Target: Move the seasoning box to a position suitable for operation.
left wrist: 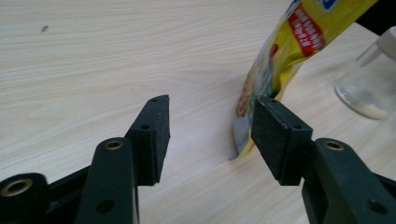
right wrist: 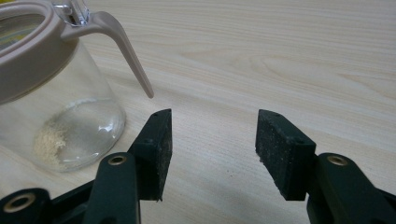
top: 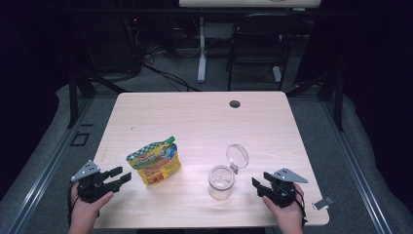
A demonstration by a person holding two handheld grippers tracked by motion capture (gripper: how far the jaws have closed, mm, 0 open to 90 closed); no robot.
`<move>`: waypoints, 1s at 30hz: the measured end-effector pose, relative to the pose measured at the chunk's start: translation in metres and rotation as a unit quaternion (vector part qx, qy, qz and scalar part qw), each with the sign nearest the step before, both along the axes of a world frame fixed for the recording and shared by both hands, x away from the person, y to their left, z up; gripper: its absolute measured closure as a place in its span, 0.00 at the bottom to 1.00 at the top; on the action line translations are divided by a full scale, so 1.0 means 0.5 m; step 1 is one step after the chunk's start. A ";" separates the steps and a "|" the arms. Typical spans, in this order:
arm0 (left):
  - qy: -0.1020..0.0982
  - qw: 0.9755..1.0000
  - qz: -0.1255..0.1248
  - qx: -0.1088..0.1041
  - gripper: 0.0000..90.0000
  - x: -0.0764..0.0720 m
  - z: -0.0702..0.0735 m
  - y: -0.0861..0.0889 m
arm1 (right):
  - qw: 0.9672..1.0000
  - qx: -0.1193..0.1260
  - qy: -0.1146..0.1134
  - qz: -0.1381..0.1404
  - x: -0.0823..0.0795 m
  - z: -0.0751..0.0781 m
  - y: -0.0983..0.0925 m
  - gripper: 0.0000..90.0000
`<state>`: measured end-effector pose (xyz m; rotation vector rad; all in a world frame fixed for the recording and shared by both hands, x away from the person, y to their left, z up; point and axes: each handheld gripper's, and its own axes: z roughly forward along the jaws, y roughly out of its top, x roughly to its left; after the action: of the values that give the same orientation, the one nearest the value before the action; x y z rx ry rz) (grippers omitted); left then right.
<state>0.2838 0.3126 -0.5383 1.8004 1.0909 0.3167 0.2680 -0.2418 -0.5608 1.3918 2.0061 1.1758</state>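
A yellow spouted food pouch point(top: 154, 163) stands on the wooden table point(top: 204, 117), just beside the left gripper point(top: 122, 176), whose jaws gape with nothing between them. Near the right gripper point(top: 257, 185), also gaping and empty, stands a glass jar point(top: 221, 182) with its hinged lid point(top: 237, 156) open, holding what may be powder.

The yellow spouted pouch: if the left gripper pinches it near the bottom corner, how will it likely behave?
The pouch is probably floppy: its thin film creases and leans in the left gripper view. It may tip if pushed, standing tilted on a narrow base. The glossy film could slip between the pads of the left gripper, whose jaws stand open.
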 end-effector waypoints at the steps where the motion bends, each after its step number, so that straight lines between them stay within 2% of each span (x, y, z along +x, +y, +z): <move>1: 0.002 1.000 -0.006 0.001 0.53 0.000 0.002 0.000 | 1.000 -0.001 0.000 0.000 0.000 0.000 0.000 0.51; 6: 0.004 1.000 -0.024 0.002 0.53 -0.001 0.006 -0.007 | 1.000 0.000 -0.001 -0.001 0.000 0.001 -0.001 0.51; 9: 0.010 0.999 -0.047 -0.015 0.57 -0.002 0.008 -0.010 | 1.000 0.000 -0.001 0.001 -0.001 0.001 -0.001 0.51; 15: 0.011 0.997 -0.070 -0.009 0.58 -0.003 0.010 -0.024 | 1.000 -0.001 -0.001 0.000 0.000 0.001 -0.001 0.51; 21: 0.015 0.996 -0.083 0.000 0.61 0.000 0.006 -0.040 | 1.000 -0.001 0.000 0.001 -0.001 0.000 0.000 0.51; 22: 0.012 0.997 -0.081 -0.004 0.62 0.000 0.004 -0.044 | 1.000 -0.001 0.000 0.001 -0.001 0.000 0.000 0.51; 23: 0.014 0.996 -0.087 0.002 0.63 0.001 0.005 -0.045 | 1.000 -0.001 0.000 0.001 -0.001 0.000 -0.001 0.51; 27: 0.001 0.996 -0.090 0.000 0.67 0.001 0.007 -0.056 | 1.000 -0.003 0.000 0.001 -0.002 -0.001 -0.001 0.51; 30: 0.003 0.996 -0.091 0.003 0.69 0.003 0.008 -0.060 | 1.000 -0.008 0.005 0.003 -0.003 0.000 -0.002 0.51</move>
<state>0.2855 0.2827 -0.5344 1.8925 0.9233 0.2048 0.2665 -0.2426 -0.5607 1.3875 2.0221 1.1555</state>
